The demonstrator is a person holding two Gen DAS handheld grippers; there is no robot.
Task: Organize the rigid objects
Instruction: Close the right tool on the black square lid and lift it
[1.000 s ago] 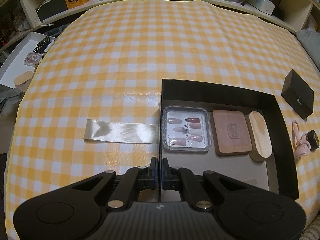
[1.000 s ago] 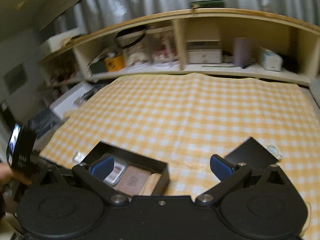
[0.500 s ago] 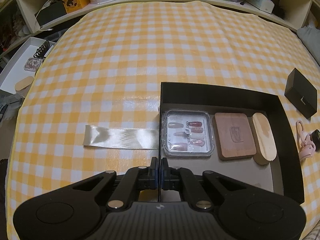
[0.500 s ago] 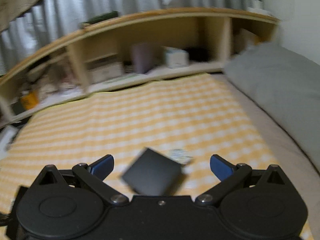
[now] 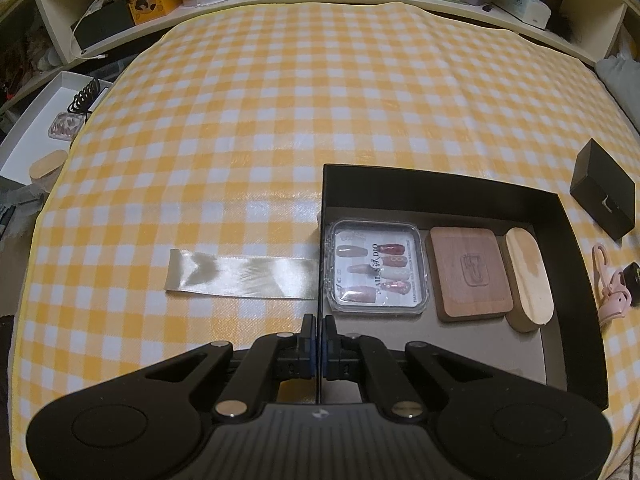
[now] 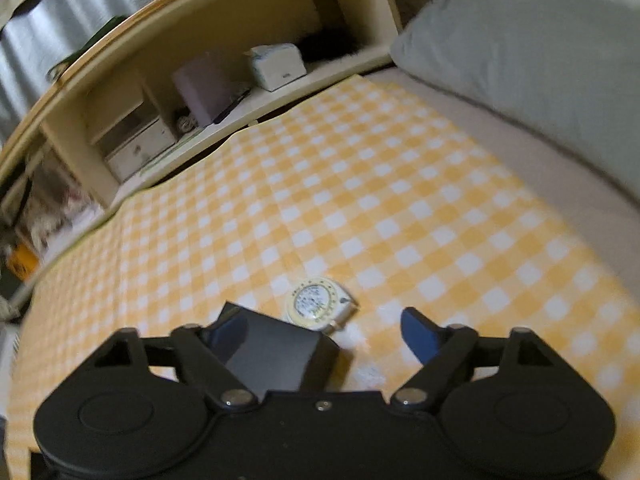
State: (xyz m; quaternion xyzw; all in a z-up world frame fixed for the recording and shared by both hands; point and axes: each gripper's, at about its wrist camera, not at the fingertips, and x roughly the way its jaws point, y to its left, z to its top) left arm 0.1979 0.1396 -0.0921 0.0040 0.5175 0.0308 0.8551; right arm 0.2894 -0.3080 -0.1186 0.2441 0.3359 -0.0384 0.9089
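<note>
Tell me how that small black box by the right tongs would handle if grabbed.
The small black box looks stiff, with flat sides and sharp corners, so it probably won't roll. Its smooth faces might slip between pads. It is probably light.

free: checked cloth [image 5: 280, 120] middle | blocked: black tray [image 5: 440, 184], small black box [image 6: 276, 356]

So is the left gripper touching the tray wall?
Touching. The left wrist view shows the left gripper shut on the black tray's thin left wall.
</note>
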